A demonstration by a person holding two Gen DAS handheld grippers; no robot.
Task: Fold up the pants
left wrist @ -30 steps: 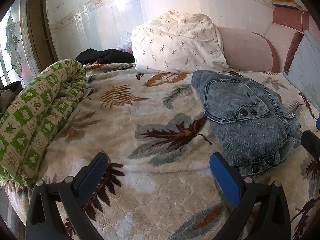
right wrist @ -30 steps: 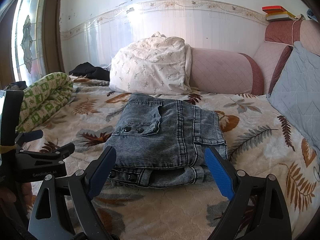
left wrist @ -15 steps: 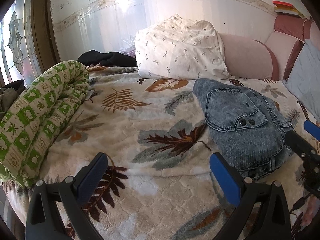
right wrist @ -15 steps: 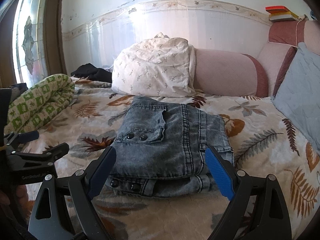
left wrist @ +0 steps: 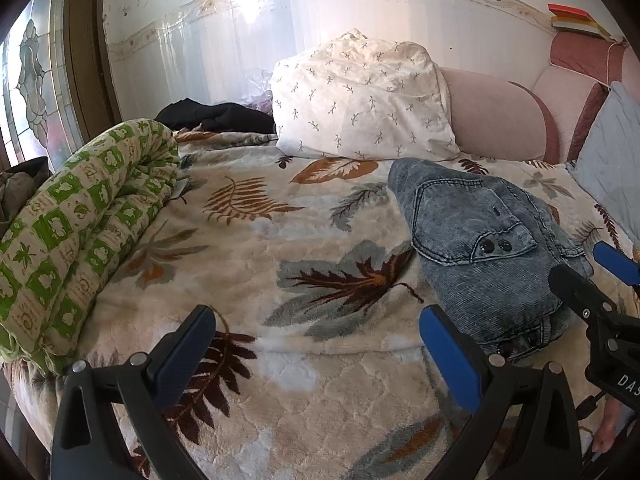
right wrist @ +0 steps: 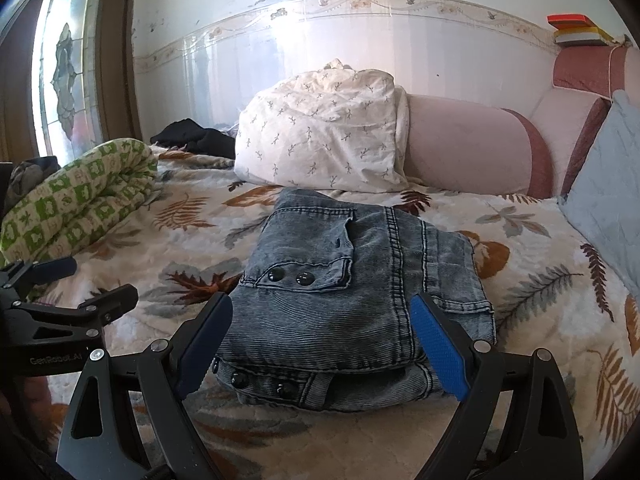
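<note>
The right tool (right wrist: 320, 344) stands open just in front of the folded pants (right wrist: 352, 292), its blue pads astride the near edge without pressing. The left tool (left wrist: 316, 356) is open too, over bare bedspread (left wrist: 260, 248) left of the pants. Farther back lie a rolled green quilt (left wrist: 76, 224) and a white pillow (left wrist: 360, 100).

A bed covered by a cream plush blanket (right wrist: 304, 432) with brown and grey leaf prints carries everything. Near its middle lie the grey denim pants (right wrist: 352, 280), folded into a compact stack. A rolled green-and-white quilt (left wrist: 76, 232) lies along the left edge. At the back rest a white sprigged pillow (left wrist: 360, 100), a dark garment (left wrist: 216, 116) and a pink bolster (right wrist: 464, 144); a pale blue cushion (right wrist: 608, 200) sits at the right.
</note>
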